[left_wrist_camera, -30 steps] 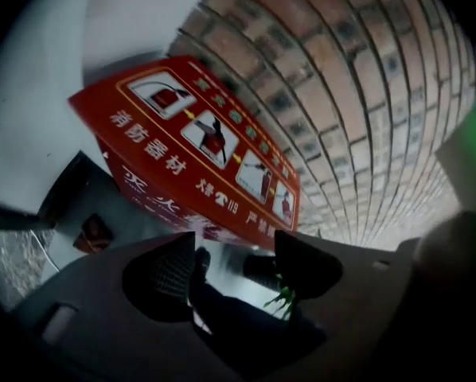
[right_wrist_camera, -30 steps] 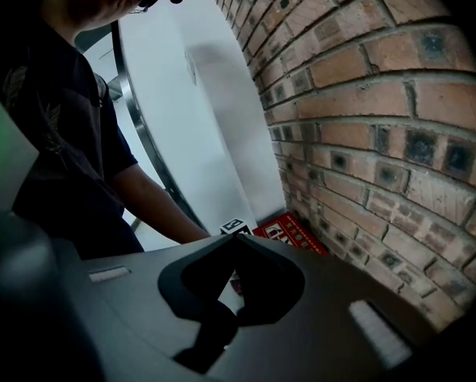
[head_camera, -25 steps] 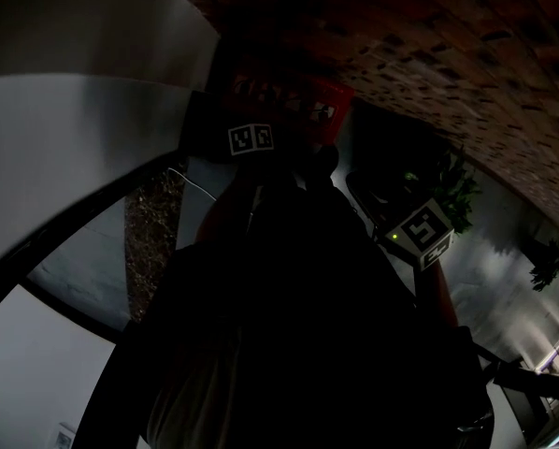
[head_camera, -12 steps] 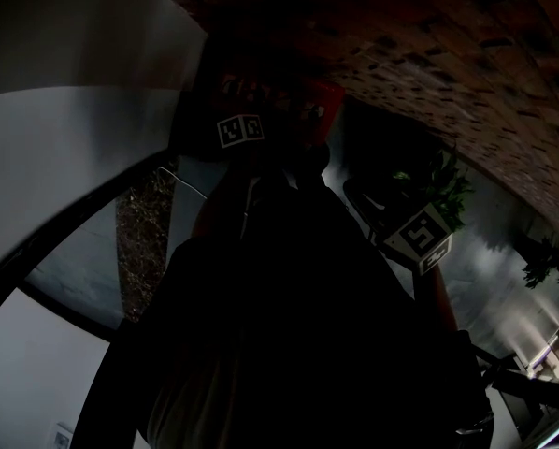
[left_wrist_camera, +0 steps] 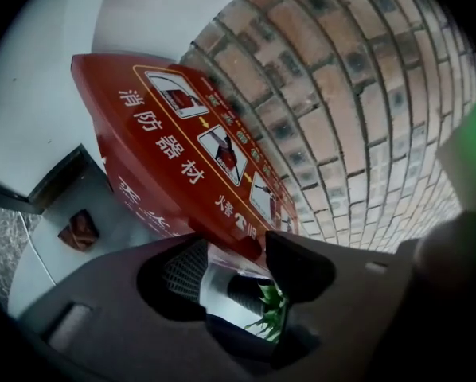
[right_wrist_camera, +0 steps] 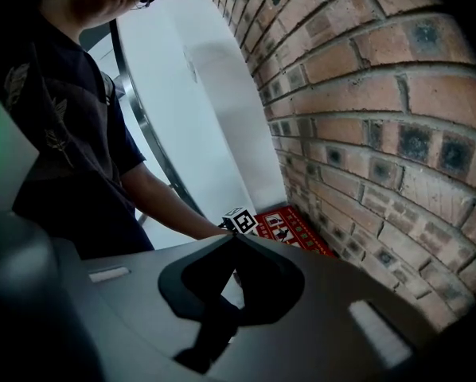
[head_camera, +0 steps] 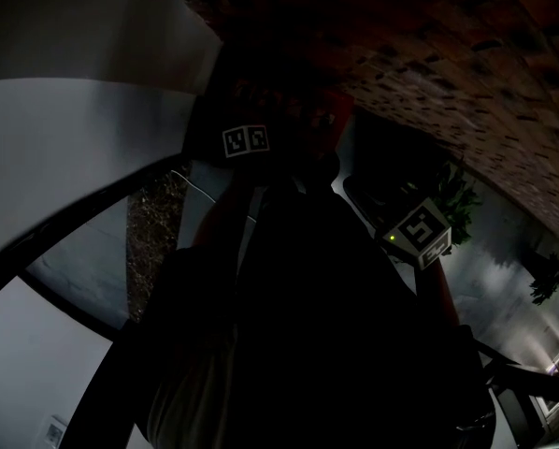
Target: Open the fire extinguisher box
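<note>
Jaws of your left gripper (left_wrist_camera: 236,249) have just been narrowing, yet they stand apart at the front lip of the red fire extinguisher box (left_wrist_camera: 174,134), which sits against the brick wall (left_wrist_camera: 357,110), with nothing pinched. Your right gripper (right_wrist_camera: 232,237) hangs back, jaws pressed together and empty. The box looks unopened, so the grip comes next.

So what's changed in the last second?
The left gripper has just been closing its jaws, with the lower edge of the red fire extinguisher box at their tips, not yet pinched. In the head view both grippers sit about where they were. The right gripper stays shut, back from the box.
</note>
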